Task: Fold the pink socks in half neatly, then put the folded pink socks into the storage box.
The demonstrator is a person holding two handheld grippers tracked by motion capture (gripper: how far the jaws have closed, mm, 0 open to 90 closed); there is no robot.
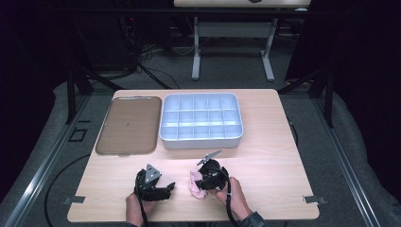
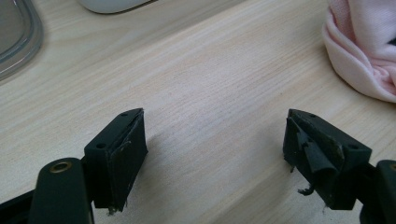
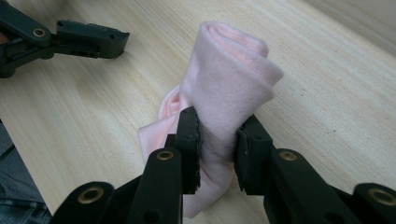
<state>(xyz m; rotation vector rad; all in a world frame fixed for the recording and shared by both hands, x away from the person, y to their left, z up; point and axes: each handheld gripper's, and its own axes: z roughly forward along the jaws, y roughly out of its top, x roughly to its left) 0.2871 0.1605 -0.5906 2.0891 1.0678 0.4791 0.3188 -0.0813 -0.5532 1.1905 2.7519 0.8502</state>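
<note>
On the near part of the desk (image 1: 265, 156) we see the right hand-held gripper (image 3: 218, 140) pinching a rolled pink sock (image 3: 229, 88), its jaws clamped on the fabric just right of centre. The left hand-held gripper (image 2: 215, 140) rests near it to the left, jaws wide with only bare wood between them. Farther back, a white compartment tray (image 1: 165, 135) shows bare cells, and a brown tray (image 1: 101, 142) lies left of it.
</note>
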